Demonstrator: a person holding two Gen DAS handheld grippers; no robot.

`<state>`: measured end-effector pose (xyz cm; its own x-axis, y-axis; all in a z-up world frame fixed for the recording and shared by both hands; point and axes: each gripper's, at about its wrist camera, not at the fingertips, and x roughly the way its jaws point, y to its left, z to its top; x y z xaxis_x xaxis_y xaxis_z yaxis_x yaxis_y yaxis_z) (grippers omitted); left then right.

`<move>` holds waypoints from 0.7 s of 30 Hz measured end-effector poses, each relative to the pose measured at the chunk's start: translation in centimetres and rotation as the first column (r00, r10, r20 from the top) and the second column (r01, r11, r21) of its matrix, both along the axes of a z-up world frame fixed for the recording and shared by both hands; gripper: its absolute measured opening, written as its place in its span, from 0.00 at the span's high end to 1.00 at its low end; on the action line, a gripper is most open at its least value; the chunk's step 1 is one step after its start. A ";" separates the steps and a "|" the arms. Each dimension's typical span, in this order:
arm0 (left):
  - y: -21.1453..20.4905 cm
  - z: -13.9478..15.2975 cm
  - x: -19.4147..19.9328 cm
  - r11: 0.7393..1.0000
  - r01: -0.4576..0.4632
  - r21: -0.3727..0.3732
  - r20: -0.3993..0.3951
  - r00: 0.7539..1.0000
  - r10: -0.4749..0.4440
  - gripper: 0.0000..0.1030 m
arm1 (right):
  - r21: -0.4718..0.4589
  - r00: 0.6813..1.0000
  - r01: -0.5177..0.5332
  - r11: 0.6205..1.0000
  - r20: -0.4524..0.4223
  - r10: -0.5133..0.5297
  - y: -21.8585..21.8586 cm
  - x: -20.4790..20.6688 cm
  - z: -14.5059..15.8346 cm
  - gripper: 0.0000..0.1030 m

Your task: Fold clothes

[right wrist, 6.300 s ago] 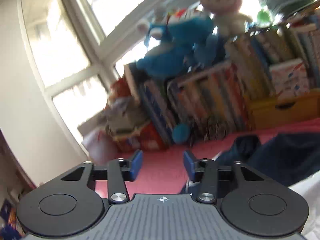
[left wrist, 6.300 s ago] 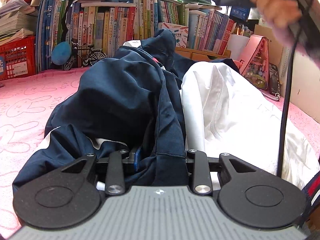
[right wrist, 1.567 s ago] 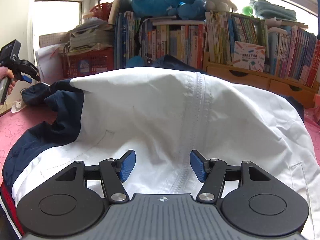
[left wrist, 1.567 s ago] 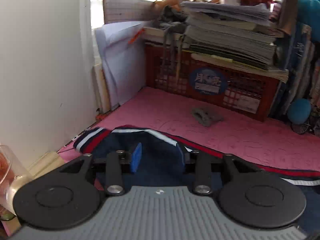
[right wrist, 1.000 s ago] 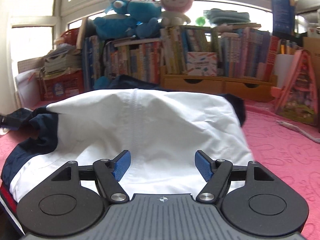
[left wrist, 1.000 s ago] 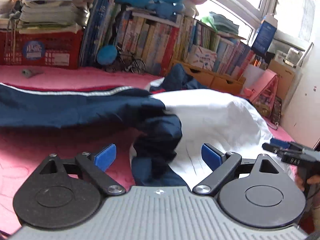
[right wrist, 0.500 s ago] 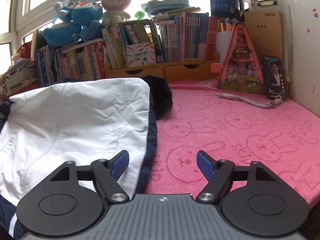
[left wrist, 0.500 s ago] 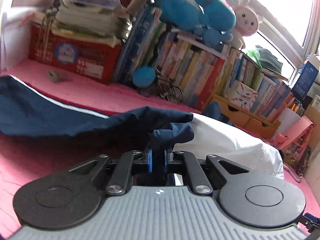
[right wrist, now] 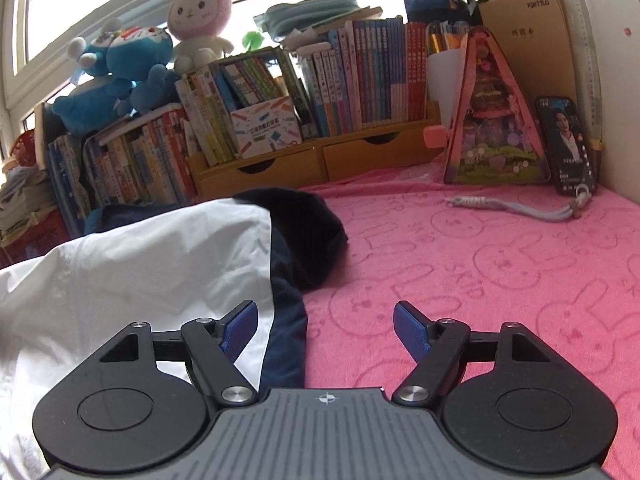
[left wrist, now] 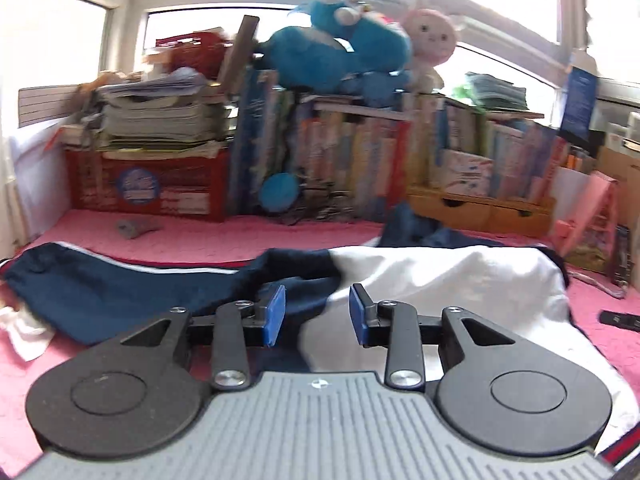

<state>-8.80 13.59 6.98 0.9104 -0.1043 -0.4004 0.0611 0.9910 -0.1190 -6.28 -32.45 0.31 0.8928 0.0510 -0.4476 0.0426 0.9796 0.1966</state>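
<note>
A white and navy jacket lies on the pink blanket (left wrist: 240, 240). In the left wrist view its navy sleeve (left wrist: 120, 292) stretches to the left and its white body (left wrist: 460, 288) spreads to the right. My left gripper (left wrist: 317, 314) hovers just above where sleeve meets body. Its jaws are opening, and the navy cloth below them is not pinched. In the right wrist view my right gripper (right wrist: 326, 328) is open over the jacket's right edge. Its left finger is above the white panel (right wrist: 140, 272), with a navy fold (right wrist: 308, 232) ahead and bare blanket (right wrist: 480, 272) to the right.
Bookshelves with plush toys (left wrist: 340, 52) and a red crate (left wrist: 148, 188) under stacked papers line the back. A small grey thing (left wrist: 134, 228) and crumpled white paper (left wrist: 24, 332) lie on the left. On the right are a pink toy house (right wrist: 496, 136), a phone (right wrist: 568, 144) and a cord (right wrist: 512, 206).
My left gripper was shut on a navy sleeve fold half a second ago; it has let go and risen. My right gripper slid right to the jacket's edge, still open.
</note>
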 end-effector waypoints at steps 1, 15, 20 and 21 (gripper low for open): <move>-1.1 -0.3 0.7 0.999 0.037 -0.005 0.001 0.999 -0.037 0.62 | -0.037 1.000 -0.003 0.999 0.017 0.003 0.5 0.5 0.5 0.27; -1.4 -9.6 5.2 0.989 0.019 0.149 -0.187 0.982 0.010 0.55 | -0.178 0.937 -0.349 0.920 -0.039 0.348 11.7 13.6 6.9 0.17; -1.1 -9.5 5.1 0.992 0.018 0.126 -0.189 0.982 0.006 0.55 | -0.103 0.876 -0.443 0.891 -0.260 0.406 19.0 21.3 3.9 0.16; -1.2 -9.5 5.1 0.992 0.017 0.128 -0.188 0.982 0.007 0.55 | -0.160 0.877 -0.438 0.884 -0.294 0.381 20.4 22.3 2.8 0.16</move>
<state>-3.71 12.41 -2.52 0.8173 -0.0455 -0.5745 0.0550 0.9985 -0.0008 15.98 -12.04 3.12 0.6712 0.2654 -0.6921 -0.3531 0.9354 0.0163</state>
